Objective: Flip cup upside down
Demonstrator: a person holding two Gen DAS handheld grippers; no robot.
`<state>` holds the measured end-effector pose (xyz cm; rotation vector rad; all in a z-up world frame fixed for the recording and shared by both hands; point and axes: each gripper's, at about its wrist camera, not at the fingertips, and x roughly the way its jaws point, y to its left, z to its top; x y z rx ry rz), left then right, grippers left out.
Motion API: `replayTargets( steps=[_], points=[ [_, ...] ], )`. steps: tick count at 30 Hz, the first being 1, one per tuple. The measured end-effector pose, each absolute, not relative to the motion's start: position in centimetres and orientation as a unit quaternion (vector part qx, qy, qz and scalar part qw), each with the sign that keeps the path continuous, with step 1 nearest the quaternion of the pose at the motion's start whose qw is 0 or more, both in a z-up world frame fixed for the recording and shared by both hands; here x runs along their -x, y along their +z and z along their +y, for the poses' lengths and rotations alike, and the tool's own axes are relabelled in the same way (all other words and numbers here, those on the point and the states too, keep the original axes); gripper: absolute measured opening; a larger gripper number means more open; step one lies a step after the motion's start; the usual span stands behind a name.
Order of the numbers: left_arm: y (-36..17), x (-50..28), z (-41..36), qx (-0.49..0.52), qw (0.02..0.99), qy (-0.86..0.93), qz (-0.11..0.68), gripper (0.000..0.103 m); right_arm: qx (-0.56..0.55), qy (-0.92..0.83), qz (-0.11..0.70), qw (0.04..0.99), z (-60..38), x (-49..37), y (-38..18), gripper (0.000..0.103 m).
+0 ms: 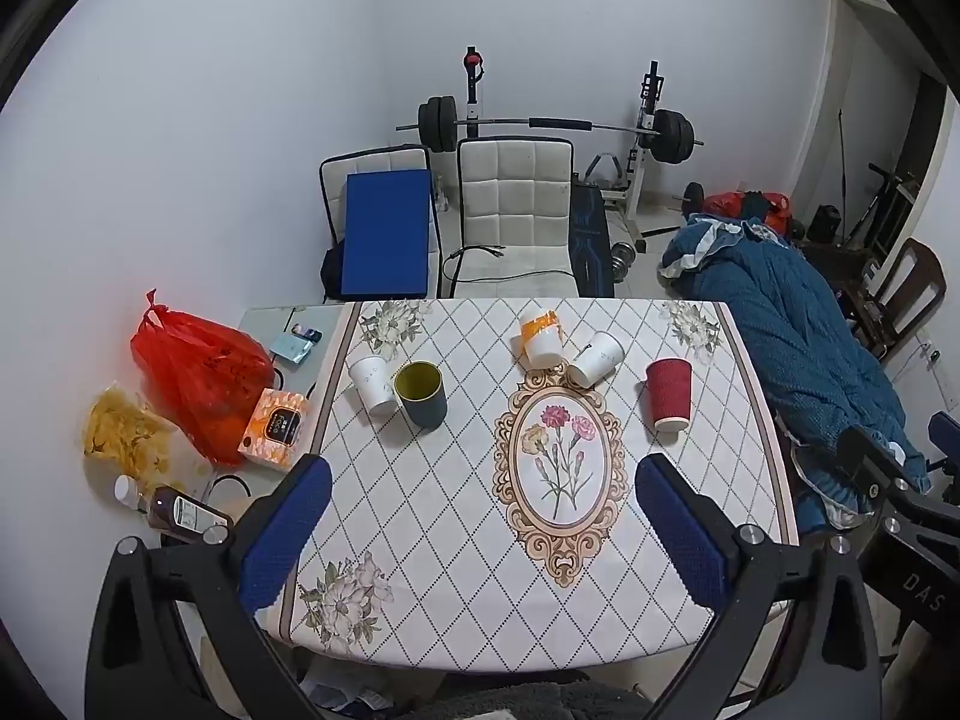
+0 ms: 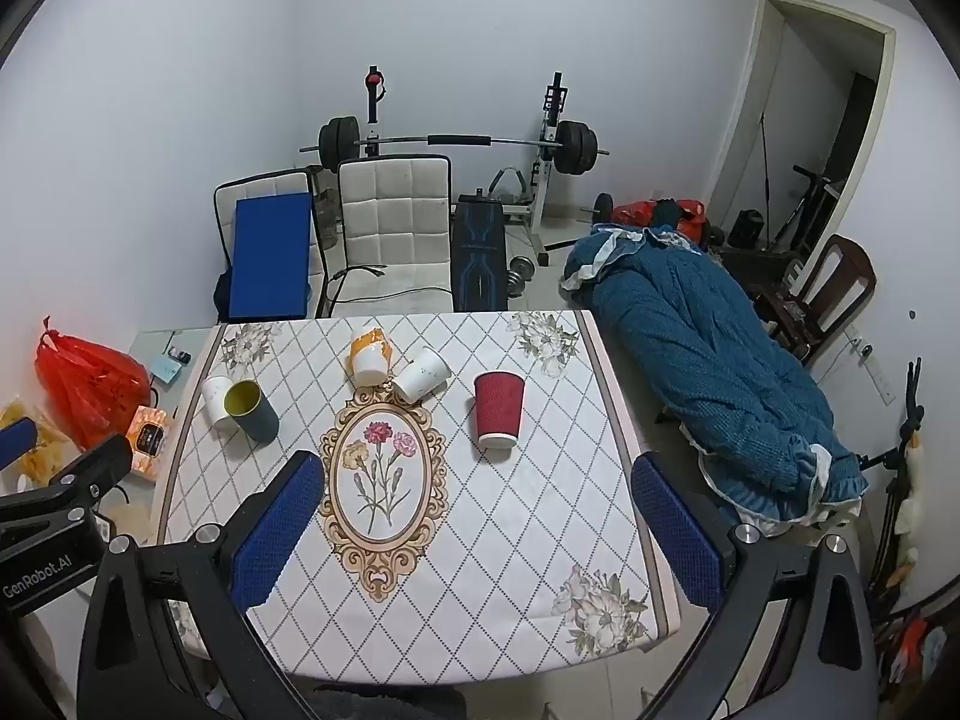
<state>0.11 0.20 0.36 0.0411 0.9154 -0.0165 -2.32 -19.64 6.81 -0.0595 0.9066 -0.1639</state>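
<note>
Several cups stand on the patterned tablecloth [image 1: 432,540]. A dark cup with a yellow inside [image 1: 421,396] [image 2: 251,410] stands upright, mouth up, beside a white paper cup [image 1: 372,384] [image 2: 217,399]. An orange-and-white cup [image 1: 541,338] [image 2: 369,356], a white cup [image 1: 597,357] [image 2: 422,373] and a red ribbed cup [image 1: 668,395] [image 2: 499,410] stand mouth down. My left gripper [image 1: 483,531] is open and empty, held above the table's near half. My right gripper [image 2: 477,531] is open and empty, also above the near half.
A red plastic bag [image 1: 198,372], an orange box [image 1: 273,432], a bag of snacks [image 1: 129,438] and a bottle [image 1: 180,510] lie left of the table. White chairs [image 1: 510,210] and a barbell rack stand behind. A blue quilt [image 1: 798,354] lies to the right.
</note>
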Motion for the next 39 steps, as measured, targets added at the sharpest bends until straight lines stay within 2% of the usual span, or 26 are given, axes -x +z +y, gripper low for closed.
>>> replayTargets(
  steps=[39],
  points=[
    [1.5,-0.3,0.5,-0.020,0.898,-0.007,0.440,0.103,0.013,-0.071,0.434,0.898,-18.6,2.3,7.4,0.103]
  ],
)
